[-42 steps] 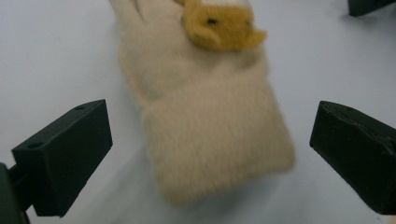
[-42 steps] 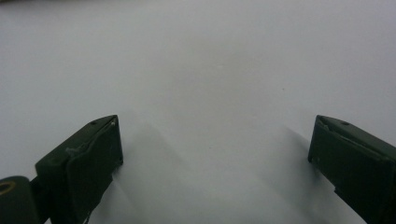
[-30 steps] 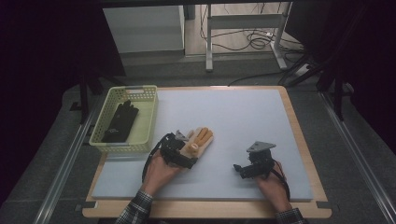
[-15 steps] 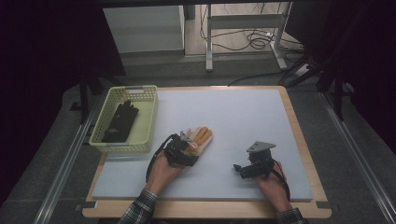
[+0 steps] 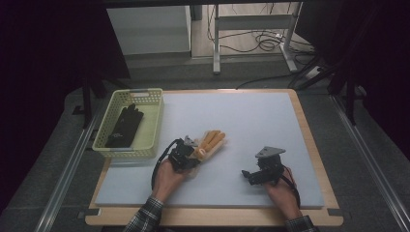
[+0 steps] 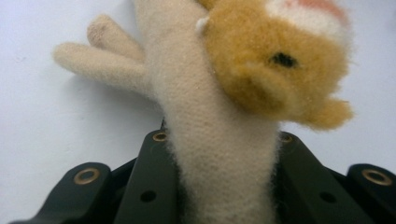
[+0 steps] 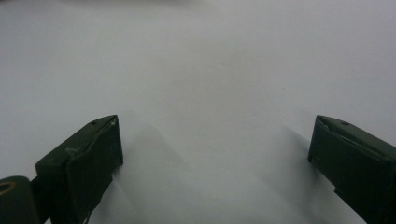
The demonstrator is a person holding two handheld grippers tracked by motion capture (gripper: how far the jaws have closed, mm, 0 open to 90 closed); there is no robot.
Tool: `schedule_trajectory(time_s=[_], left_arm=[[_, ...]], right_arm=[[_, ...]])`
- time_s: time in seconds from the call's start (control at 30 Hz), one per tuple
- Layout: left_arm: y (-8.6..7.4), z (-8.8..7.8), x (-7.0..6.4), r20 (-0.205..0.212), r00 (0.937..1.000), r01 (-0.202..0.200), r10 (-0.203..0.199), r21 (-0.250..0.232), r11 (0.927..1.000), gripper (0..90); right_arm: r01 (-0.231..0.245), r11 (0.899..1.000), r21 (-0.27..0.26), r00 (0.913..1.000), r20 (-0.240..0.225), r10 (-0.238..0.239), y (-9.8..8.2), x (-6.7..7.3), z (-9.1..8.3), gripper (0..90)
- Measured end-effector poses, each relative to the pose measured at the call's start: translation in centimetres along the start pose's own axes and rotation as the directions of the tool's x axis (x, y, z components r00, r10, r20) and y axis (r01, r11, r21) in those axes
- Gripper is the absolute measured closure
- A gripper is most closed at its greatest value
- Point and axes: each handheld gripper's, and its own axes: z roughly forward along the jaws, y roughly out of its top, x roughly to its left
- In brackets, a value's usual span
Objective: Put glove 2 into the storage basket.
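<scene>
From above, the left hand-held gripper [image 5: 189,155] meets a tan woolly glove [image 5: 211,142] lying mid-tabletop [image 5: 251,121] beside a basket [image 5: 151,126], its own view showing jaws just closed, clamping the glove's cuff, while the right hand-held gripper [image 7: 212,154] gapes wide over bare surface.

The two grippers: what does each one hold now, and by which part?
The left gripper holds the fuzzy beige-and-orange knitted glove by its beige cuff; its jaws have just closed on it. The right gripper holds nothing.
</scene>
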Motion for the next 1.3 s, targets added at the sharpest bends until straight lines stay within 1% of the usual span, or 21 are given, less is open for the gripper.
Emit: schedule_trajectory(time_s=[0.1, 0.2, 0.33, 0.43, 0.57, 0.63, 0.73, 0.87, 0.9, 0.93, 1.07, 1.27, 1.3], left_arm=[[0.4, -0.4, 0.3, -0.021, 0.9997, 0.009, -0.009, -0.003, 1.0, 74.3], [1.0, -1.1, 0.5, -0.032, 0.9992, 0.023, -0.023, -0.014, 0.9996, 74.1], [2.1, -2.2, 0.9, -0.047, 0.9987, 0.021, -0.022, -0.026, 0.9995, 73.8], [2.9, -3.0, 1.2, -0.051, 0.9982, 0.028, -0.03, -0.032, 0.9991, 73.7], [3.9, -4.0, 1.7, -0.074, 0.9967, 0.029, -0.031, -0.039, 0.9988, 73.6], [4.3, -4.7, 2.2, -0.088, 0.9952, 0.038, -0.042, -0.046, 0.9982, 73.6], [4.7, -5.7, 3.0, -0.105, 0.9922, 0.061, -0.067, -0.063, 0.9962, 73.5], [5.1, -7.0, 4.4, -0.139, 0.9854, 0.089, -0.098, -0.068, 0.9937, 73.2], [5.1, -7.5, 4.9, -0.145, 0.9829, 0.104, -0.114, -0.075, 0.9918, 73.1], [5.2, -7.9, 5.3, -0.152, 0.9808, 0.111, -0.122, -0.077, 0.9908, 73.0], [5.2, -9.2, 6.9, -0.19, 0.9709, 0.132, -0.146, -0.082, 0.9878, 72.8], [4.4, -11.4, 9.9, -0.246, 0.9482, 0.183, -0.201, -0.096, 0.9784, 72.7], [4.1, -11.7, 10.4, -0.254, 0.9432, 0.194, -0.214, -0.101, 0.9758, 72.6]], right_arm=[[0.0, 1.0, 0.0, 1.0, 0.0, 0.0, 0.0, 0.0, 0.0, 2.5], [0.0, 1.0, 0.0, 1.0, 0.0, 0.0, 0.0, 0.0, 0.0, 2.5], [0.001, 1.0, 0.0, 1.0, -0.001, -0.001, 0.0, 0.0, 0.0, 2.5], [0.001, 1.0, 0.0, 1.0, -0.001, -0.001, 0.0, 0.0, 0.0, 2.5], [0.001, 1.0, 0.0, 1.0, -0.001, -0.001, 0.0, 0.0, 0.0, 2.5], [0.002, 1.0, 0.0, 1.0, -0.001, -0.002, 0.0, 0.0, 0.0, 2.5], [0.002, 1.0, 0.0, 1.0, -0.001, -0.002, 0.0, 0.0, 0.0, 2.6], [0.003, 1.0, -0.001, 1.0, -0.001, -0.003, 0.0, 0.0, 0.0, 2.5], [0.002, 1.0, -0.001, 1.0, -0.001, -0.002, 0.0, 0.0, 0.0, 2.5], [0.002, 1.0, -0.001, 1.0, -0.001, -0.002, 0.0, 0.0, 0.0, 2.5], [0.004, 1.0, -0.001, 1.0, -0.001, -0.004, 0.0, 0.0, 0.0, 2.5], [0.004, 1.0, -0.001, 1.0, -0.001, -0.004, 0.0, 0.0, 0.0, 2.5], [0.003, 1.0, -0.001, 1.0, -0.001, -0.003, 0.0, 0.0, 0.0, 2.5]])
